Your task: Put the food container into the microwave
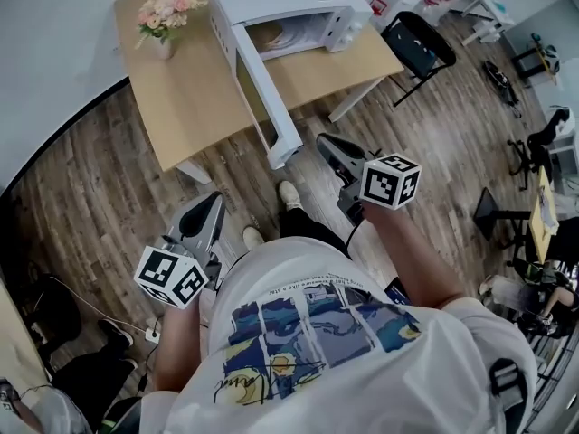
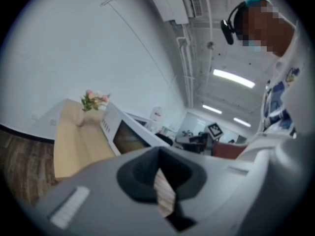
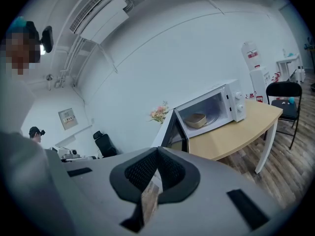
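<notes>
While the food container (image 3: 198, 119) sits inside the open microwave (image 3: 235, 103) on the table (image 3: 236, 134), a person stands apart, both claws (left gripper (image 2: 158, 150), right gripper (image 3: 157, 150)) closed and empty.

Microwave (image 3: 211, 107) dial markings too small

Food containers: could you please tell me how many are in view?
1. The food container sits inside the open microwave on the table; none shows elsewhere.
</notes>
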Available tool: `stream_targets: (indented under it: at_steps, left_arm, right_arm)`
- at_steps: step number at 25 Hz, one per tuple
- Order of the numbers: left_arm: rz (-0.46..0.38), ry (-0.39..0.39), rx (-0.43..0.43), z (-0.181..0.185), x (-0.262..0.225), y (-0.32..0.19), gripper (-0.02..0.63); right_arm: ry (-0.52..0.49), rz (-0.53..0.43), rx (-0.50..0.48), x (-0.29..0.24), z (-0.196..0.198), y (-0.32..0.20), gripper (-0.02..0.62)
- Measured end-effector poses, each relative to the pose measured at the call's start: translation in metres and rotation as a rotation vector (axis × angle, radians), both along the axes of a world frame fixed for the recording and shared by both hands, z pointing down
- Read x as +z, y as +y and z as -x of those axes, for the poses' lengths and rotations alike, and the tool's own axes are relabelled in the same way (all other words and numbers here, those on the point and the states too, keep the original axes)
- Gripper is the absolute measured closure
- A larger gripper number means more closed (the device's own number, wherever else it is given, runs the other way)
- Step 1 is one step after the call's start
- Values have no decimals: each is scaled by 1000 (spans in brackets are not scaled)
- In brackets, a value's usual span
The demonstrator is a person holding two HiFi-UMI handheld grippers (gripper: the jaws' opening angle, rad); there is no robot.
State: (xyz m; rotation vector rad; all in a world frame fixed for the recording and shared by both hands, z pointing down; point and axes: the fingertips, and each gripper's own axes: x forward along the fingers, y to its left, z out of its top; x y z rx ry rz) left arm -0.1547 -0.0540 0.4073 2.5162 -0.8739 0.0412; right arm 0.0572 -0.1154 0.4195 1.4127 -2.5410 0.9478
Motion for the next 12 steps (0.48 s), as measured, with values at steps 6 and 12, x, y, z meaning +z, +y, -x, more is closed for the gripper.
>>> stream_targets:
  at_steps: [6,12]
  left_arm:
    - [36,-1,41,-14,18,11,598]
    - [40,-19,36,-30,21,14,598]
  right_arm:
    - [34,6,-14,2,-3,19,588]
    - [62,-19,-61,1,-8,32,588]
